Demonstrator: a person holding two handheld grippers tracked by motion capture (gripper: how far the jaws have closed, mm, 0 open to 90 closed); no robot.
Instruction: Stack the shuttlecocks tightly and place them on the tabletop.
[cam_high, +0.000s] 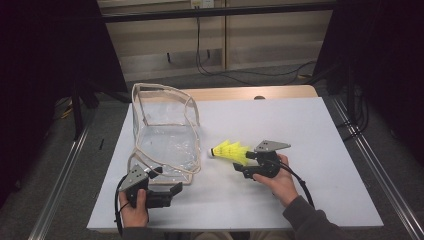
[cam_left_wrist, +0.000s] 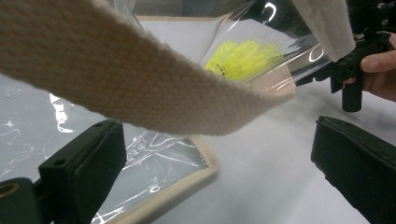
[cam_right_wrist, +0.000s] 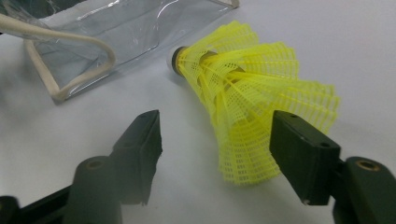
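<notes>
Nested yellow plastic shuttlecocks (cam_high: 231, 151) lie on their side on the white table (cam_high: 300, 130), cork tip toward a clear plastic bag (cam_high: 165, 135) with beige webbing trim. My right gripper (cam_high: 244, 162) is open around the wide skirt end (cam_right_wrist: 243, 107); one jaw stands close against the mesh and the other is well clear of it. My left gripper (cam_high: 167, 186) rests open at the bag's near corner. In the left gripper view the bag's beige strap (cam_left_wrist: 140, 84) crosses above the open jaws, and the shuttlecocks (cam_left_wrist: 245, 58) show through the plastic.
The bag stands upright at the left of the table with its mouth open upward. The table's wooden far edge (cam_high: 240, 93) lies behind it. Metal rails (cam_high: 375, 165) run along both sides of the table, and cables (cam_high: 240, 75) lie on the floor beyond.
</notes>
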